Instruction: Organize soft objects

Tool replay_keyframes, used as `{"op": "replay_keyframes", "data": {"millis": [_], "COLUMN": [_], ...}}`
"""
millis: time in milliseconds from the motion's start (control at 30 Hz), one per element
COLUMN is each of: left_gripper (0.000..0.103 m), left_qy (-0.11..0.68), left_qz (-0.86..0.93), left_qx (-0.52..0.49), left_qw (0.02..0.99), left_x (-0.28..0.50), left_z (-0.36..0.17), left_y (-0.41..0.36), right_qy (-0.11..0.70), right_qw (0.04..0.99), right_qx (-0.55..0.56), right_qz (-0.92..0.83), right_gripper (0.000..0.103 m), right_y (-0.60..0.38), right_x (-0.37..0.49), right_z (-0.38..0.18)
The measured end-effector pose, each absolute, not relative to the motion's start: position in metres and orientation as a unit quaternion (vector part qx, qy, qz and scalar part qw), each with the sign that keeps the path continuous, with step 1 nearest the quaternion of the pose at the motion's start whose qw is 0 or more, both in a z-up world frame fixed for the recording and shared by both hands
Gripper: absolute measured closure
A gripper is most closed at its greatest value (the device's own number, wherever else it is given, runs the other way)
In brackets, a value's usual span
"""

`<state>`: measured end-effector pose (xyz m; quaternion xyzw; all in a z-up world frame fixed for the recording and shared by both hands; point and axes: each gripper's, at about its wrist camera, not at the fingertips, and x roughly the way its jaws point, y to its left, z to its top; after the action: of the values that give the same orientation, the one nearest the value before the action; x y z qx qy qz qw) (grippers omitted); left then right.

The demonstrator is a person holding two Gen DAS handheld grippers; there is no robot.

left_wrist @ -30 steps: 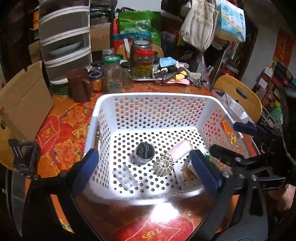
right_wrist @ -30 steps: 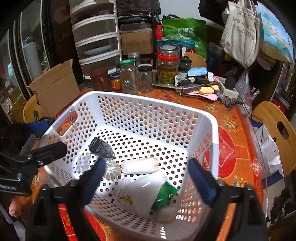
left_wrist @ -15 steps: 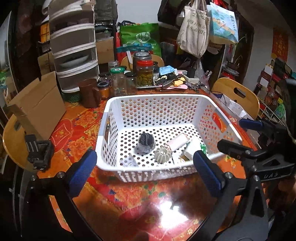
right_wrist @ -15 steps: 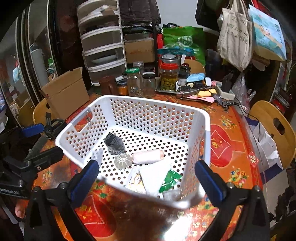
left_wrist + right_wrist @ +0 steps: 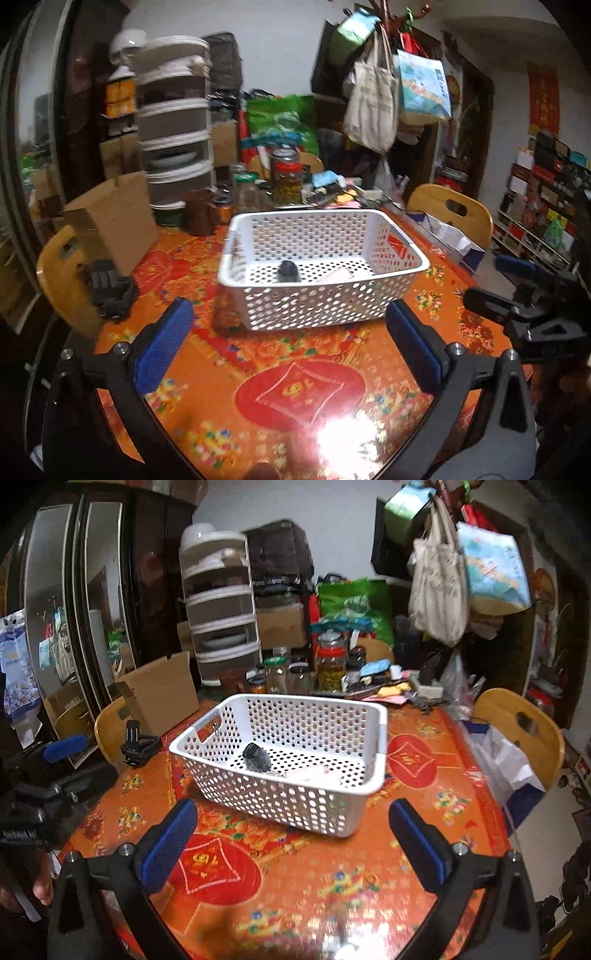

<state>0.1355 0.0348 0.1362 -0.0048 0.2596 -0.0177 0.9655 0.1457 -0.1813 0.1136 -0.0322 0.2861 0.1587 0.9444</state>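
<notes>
A white perforated basket (image 5: 321, 310) (image 5: 273, 801) stands on the orange flowered tablecloth. Inside it lie a dark knitted ball (image 5: 289, 272) (image 5: 256, 757) and a pale pink roll (image 5: 338, 275) (image 5: 308, 771); the rest of its contents are hidden by the wall. My left gripper (image 5: 288, 343) is open and empty, held well back from the basket's near wall. My right gripper (image 5: 291, 834) is open and empty too, short of the basket's near corner. In the left wrist view the right gripper's black frame (image 5: 524, 306) shows at the right edge.
Glass jars (image 5: 328, 664), a brown mug (image 5: 197, 218) and clutter crowd the table's far side. A cardboard box (image 5: 162, 692) and a black clamp (image 5: 110, 291) sit left. Wooden chairs (image 5: 517, 723) stand at both sides. A hand (image 5: 40, 886) holds the left gripper.
Both grippers have pulled back and up from the basket, which now looks smaller and farther off. Both stay open and empty.
</notes>
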Motion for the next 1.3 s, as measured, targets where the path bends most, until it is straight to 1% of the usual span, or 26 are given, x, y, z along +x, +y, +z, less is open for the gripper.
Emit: {"op": "replay_keyframes", "data": {"millis": [133,267,400,500,667,833,1300], "left_gripper": [0.0,0.0,0.0,0.0,0.0,0.0,0.0], "left_qy": [0.256,0.251,0.255,0.266,0.278,0.283,0.29], "left_qz": [0.002,-0.005,-0.021,-0.029,-0.019,-0.012,-0.019], "left_qx": [-0.009,-0.012,-0.011,-0.012,-0.023,-0.028,-0.03], "left_qw": [0.967,0.968,0.967,0.963,0.96,0.959,0.956], "left_x": [0.088,0.039,0.009,0.004,0.016,0.029,0.035], "left_z": [0.141,0.142,0.136,0.128,0.118,0.115,0.11], "left_y": [0.039,0.035,0.025,0.02,0.022,0.03,0.031], "right_qy": [0.265,0.283,0.282,0.286,0.297,0.305,0.306], "right_qw": [0.953,0.948,0.949,0.948,0.946,0.942,0.941], "right_qx": [-0.04,-0.03,-0.041,-0.042,-0.027,-0.027,-0.023], "right_qz": [0.145,0.145,0.136,0.134,0.129,0.135,0.143], "right_gripper": [0.0,0.0,0.0,0.0,0.0,0.0,0.0], "right_y": [-0.183,-0.188,-0.187,-0.189,-0.196,-0.194,-0.193], "right_x": [0.096,0.062,0.036,0.031,0.032,0.035,0.037], "right_z": [0.113,0.112,0.113,0.11,0.105,0.1,0.1]}}
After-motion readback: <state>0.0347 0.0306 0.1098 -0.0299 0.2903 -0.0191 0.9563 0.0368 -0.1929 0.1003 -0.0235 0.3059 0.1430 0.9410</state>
